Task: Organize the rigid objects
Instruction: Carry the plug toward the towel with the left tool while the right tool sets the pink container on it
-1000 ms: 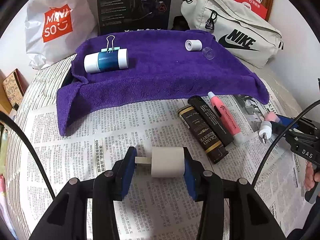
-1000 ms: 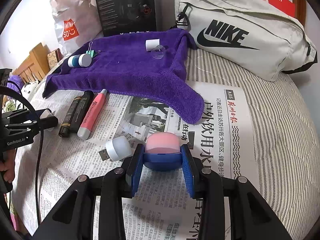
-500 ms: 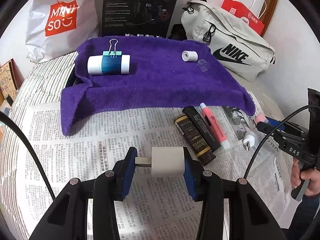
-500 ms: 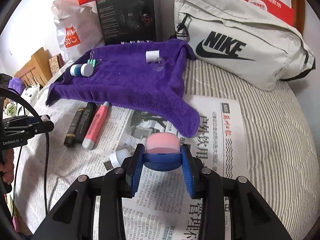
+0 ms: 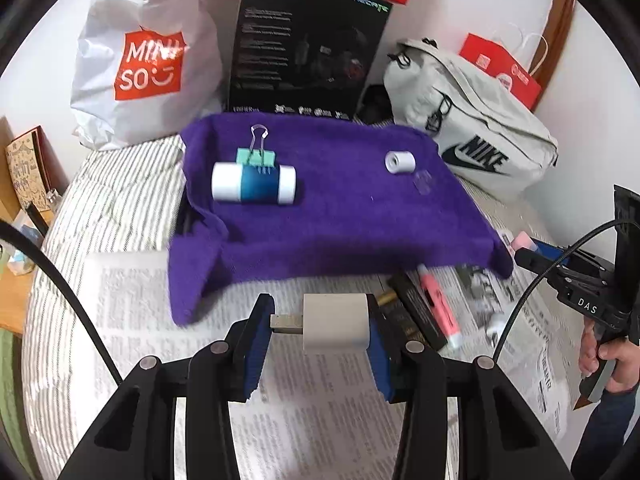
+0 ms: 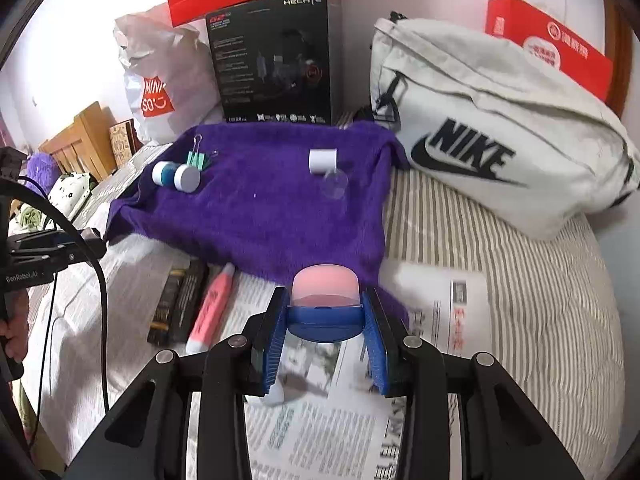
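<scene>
My left gripper (image 5: 320, 332) is shut on a white USB plug adapter (image 5: 335, 329), held above the newspaper just short of the purple towel (image 5: 340, 216). My right gripper (image 6: 324, 328) is shut on a blue and pink round case (image 6: 323, 308), lifted near the towel's (image 6: 260, 208) front corner. On the towel lie a blue and white cylinder (image 5: 253, 182) with a green binder clip (image 5: 256, 156), a small white roll (image 5: 400, 162) and a clear disc (image 6: 334, 185). A pink highlighter (image 5: 438, 307) and two dark tubes (image 6: 178, 302) lie on the newspaper.
A grey Nike bag (image 6: 492, 156), a black box (image 6: 276, 60), a white shopping bag (image 5: 144, 56) and red boxes stand behind the towel. A small white USB lamp (image 5: 495, 323) lies on the newspaper (image 5: 320, 420). A person's hand (image 5: 604, 356) holds the other gripper at the right.
Both grippers have risen with their objects still held. The newspaper and the items on it now sit lower and farther in both views, and more of the towel and boxes shows.
</scene>
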`<state>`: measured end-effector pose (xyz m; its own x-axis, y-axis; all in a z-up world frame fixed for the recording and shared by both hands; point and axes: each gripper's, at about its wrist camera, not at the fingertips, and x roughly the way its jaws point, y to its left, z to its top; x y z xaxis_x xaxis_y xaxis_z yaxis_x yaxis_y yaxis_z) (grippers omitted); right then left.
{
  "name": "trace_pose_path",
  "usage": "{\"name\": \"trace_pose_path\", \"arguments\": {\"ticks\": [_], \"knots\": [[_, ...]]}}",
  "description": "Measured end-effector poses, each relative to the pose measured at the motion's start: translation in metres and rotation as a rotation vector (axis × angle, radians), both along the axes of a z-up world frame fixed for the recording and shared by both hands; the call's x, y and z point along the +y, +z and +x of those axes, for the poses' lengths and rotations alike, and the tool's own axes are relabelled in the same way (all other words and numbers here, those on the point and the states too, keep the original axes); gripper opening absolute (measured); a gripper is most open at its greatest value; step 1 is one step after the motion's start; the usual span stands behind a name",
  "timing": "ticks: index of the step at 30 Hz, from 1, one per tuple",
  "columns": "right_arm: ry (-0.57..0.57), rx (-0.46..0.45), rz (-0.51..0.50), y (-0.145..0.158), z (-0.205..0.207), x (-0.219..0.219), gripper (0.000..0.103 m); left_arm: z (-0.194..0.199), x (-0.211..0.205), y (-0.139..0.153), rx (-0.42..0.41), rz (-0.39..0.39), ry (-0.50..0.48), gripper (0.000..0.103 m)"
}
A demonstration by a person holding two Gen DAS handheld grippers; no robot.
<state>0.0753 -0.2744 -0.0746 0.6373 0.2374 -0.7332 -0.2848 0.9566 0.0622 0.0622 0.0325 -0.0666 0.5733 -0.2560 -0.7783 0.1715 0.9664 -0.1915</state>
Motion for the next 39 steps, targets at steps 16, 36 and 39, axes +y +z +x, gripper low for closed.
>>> {"name": "trace_pose_path", "arguments": {"ticks": [16,36,39], "knots": [[0.003,0.013,0.008,0.011,0.055,0.015,0.036,0.069,0.013,0.001,0.029,-0.017,0.018,0.042],[0.033,0.129,-0.08,-0.039,0.123,0.049,0.036,0.094,0.027,-0.01,0.064,-0.039,0.033,0.042],[0.032,0.141,-0.085,-0.046,0.127,0.05,0.036,0.097,0.025,-0.014,0.074,-0.034,0.028,0.042]]}}
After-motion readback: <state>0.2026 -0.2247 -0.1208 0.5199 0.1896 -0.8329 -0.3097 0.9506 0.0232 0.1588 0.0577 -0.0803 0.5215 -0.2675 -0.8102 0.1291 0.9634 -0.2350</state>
